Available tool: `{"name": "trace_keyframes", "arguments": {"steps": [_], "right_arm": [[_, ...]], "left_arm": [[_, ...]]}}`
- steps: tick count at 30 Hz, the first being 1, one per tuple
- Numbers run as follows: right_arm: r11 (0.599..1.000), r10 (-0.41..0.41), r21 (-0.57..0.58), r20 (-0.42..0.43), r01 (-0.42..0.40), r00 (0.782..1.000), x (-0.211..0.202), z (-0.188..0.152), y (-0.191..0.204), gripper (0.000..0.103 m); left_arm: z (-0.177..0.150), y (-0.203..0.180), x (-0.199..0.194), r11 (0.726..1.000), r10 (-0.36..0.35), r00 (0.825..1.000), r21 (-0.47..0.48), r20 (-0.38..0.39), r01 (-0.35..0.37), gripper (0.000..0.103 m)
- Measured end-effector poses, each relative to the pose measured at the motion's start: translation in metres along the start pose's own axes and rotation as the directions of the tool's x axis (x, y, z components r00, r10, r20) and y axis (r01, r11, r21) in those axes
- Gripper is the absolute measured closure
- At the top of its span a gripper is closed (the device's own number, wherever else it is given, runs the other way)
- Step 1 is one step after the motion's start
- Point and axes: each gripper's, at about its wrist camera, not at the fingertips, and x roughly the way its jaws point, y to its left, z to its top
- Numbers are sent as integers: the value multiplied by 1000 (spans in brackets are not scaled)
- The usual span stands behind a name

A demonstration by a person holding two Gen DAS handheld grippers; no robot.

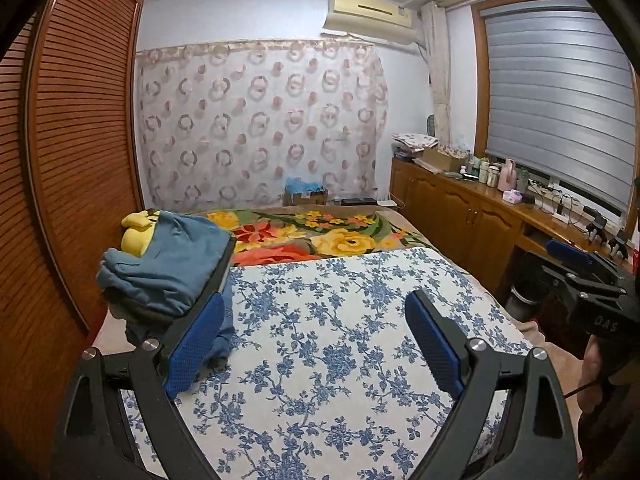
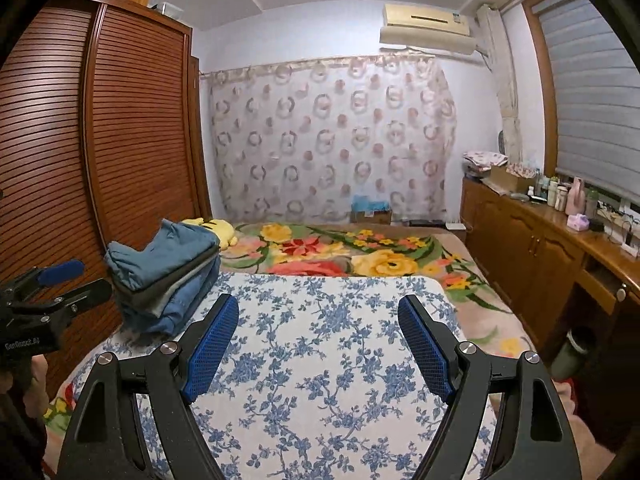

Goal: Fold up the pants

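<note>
A stack of folded pants (image 1: 168,268), blue denim with grey layers, lies at the left edge of the blue-flowered white sheet (image 1: 328,360); in the right wrist view the stack (image 2: 168,276) sits left of my fingers. My left gripper (image 1: 316,320) is open and empty, its left finger just beside the stack. My right gripper (image 2: 318,320) is open and empty above the bare sheet (image 2: 320,380). Each gripper shows in the other's view: the right gripper (image 1: 588,276) at the right edge, the left gripper (image 2: 52,288) at the left.
A yellow plush toy (image 1: 138,232) lies behind the stack. A bright floral blanket (image 1: 312,236) covers the far bed. A slatted wooden wardrobe (image 1: 72,160) stands left. A wooden cabinet with bottles (image 1: 480,208) runs along the right under a window blind.
</note>
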Motion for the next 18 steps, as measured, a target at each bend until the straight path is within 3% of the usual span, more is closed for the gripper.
{"name": "trace_keyframes", "arguments": {"steps": [18], "right_arm": [[1000, 3, 5, 5, -3, 1000, 8, -5, -6, 20]], "left_arm": [[0, 9, -3, 1000, 14, 1000, -11, 11, -14, 11]]}}
